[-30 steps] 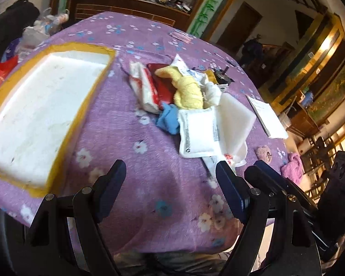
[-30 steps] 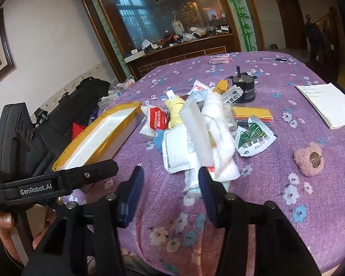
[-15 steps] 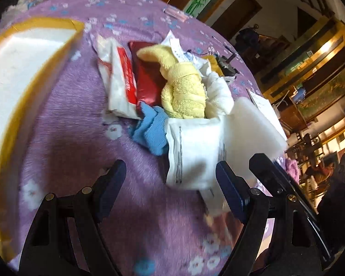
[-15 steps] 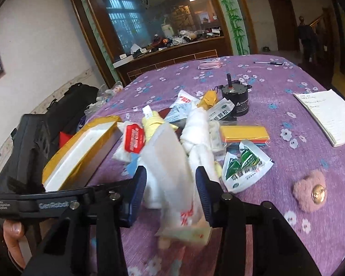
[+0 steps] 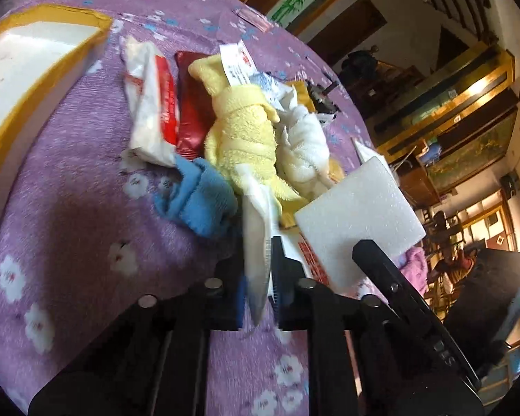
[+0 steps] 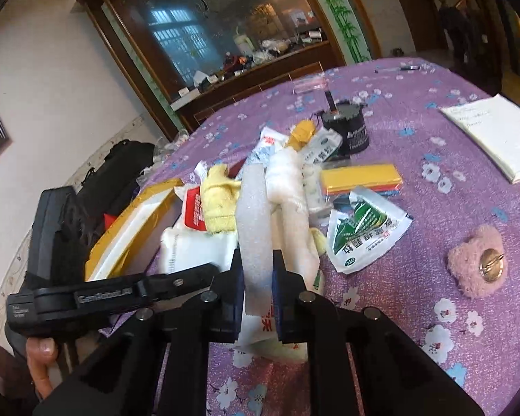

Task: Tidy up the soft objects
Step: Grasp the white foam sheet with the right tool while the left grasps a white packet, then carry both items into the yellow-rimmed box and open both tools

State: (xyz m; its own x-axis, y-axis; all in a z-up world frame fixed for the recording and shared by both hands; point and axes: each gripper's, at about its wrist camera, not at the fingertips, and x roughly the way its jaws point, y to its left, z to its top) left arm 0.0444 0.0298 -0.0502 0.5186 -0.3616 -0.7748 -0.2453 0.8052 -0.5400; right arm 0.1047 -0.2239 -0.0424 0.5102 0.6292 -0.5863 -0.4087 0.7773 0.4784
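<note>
My left gripper [image 5: 258, 263] is shut on the near edge of a white packet [image 5: 256, 215], which stands on edge at the front of the pile. My right gripper [image 6: 257, 260] is closing, its pads pressing a white foam sheet [image 6: 254, 225] that stands upright between them. The same foam sheet [image 5: 357, 215] shows just right of the left gripper. Behind lie a rolled yellow towel [image 5: 242, 131], a blue cloth [image 5: 201, 201] and a white towel [image 5: 305, 142]. A pink plush piece [image 6: 478, 260] lies apart on the right.
A white foam tray [image 5: 27, 69] edged in yellow tape sits at the left. A red-and-white packet [image 5: 152, 104], a green-printed packet [image 6: 364, 232], a yellow sponge stack [image 6: 360, 176], a black motor [image 6: 346, 128] and a notepad [image 6: 495, 135] lie on the purple flowered cloth. A hand [image 6: 38, 353] holds the left gripper.
My left gripper moved down into the pile and went from wide open to shut on the white packet's edge. The right jaws narrowed onto the foam sheet, now upright.
</note>
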